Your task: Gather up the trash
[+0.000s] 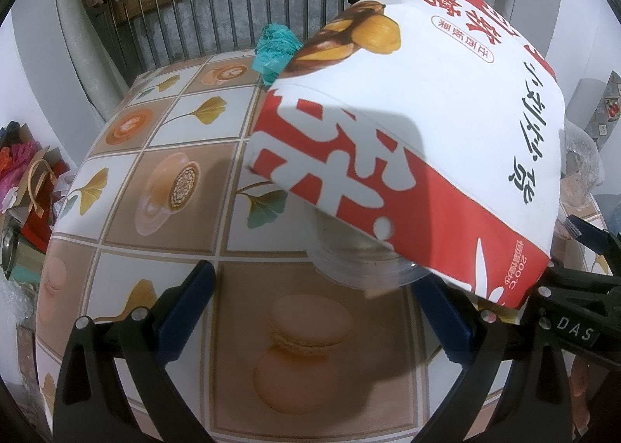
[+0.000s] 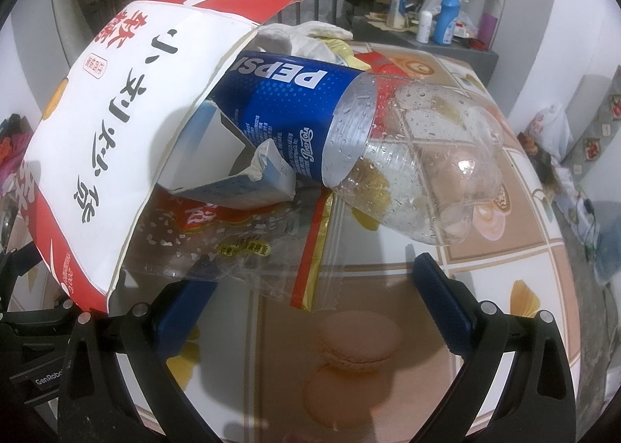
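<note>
The red-and-white paper bag lay on its side on the tiled counter, its mouth turned toward the right tool. A Pepsi bottle stuck halfway out of that mouth, label end inside and clear base out over the counter. Below the bottle a torn blue carton poked out too, resting on a flat clear wrapper that spread from under the bag toward the right tool. Pale crumpled paper showed behind the bottle.

The right tool stood wide open with nothing between its fingers; its left finger sat at the wrapper's near edge, though I could not tell if it touched.

The left tool was also wide open and empty, just beside the bag's closed end. A crumpled teal wrapper lay on the counter beyond the bag, near the railing.
</note>
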Demonstrator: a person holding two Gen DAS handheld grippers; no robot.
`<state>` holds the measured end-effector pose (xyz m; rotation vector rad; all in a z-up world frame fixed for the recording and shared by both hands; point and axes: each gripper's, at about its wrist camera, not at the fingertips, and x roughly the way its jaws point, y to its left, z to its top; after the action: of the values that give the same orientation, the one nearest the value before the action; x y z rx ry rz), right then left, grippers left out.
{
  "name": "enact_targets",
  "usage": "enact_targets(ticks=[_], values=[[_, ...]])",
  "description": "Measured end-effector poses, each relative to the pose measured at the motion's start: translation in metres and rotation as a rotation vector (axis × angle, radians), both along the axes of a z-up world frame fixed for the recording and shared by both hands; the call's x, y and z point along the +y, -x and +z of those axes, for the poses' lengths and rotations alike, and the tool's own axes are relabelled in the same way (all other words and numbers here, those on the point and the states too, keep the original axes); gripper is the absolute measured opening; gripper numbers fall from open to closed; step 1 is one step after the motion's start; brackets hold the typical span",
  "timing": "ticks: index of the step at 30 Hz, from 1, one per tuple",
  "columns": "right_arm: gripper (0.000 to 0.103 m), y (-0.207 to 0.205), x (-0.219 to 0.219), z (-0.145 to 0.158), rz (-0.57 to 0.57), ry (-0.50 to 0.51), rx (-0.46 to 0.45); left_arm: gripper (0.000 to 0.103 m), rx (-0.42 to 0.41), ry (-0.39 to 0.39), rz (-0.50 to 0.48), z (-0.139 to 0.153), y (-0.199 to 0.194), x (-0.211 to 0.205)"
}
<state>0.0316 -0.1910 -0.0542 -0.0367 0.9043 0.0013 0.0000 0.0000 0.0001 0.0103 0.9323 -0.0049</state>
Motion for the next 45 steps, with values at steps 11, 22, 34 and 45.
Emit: enact_targets(ticks=[11,22,34,45], values=[[0.096,0.0009,0.0001,0.0000,0.000,0.000,0.000,0.099,0.000,0.000,0.000,0.0000,0.0000,0.0000],[0.096,0.0040,0.0007,0.0002,0.000,0.000,0.000,0.099,0.000,0.000,0.000,0.0000,0.0000,0.0000],[0.096,0.0040,0.0007,0.0000,0.000,0.000,0.000,0.099,0.000,0.000,0.000,0.0000,0.0000,0.0000],[0.096,0.0039,0.0009,0.0001,0.000,0.001,0.000,0.099,0.000,0.000,0.000,0.0000,0.0000,0.0000]])
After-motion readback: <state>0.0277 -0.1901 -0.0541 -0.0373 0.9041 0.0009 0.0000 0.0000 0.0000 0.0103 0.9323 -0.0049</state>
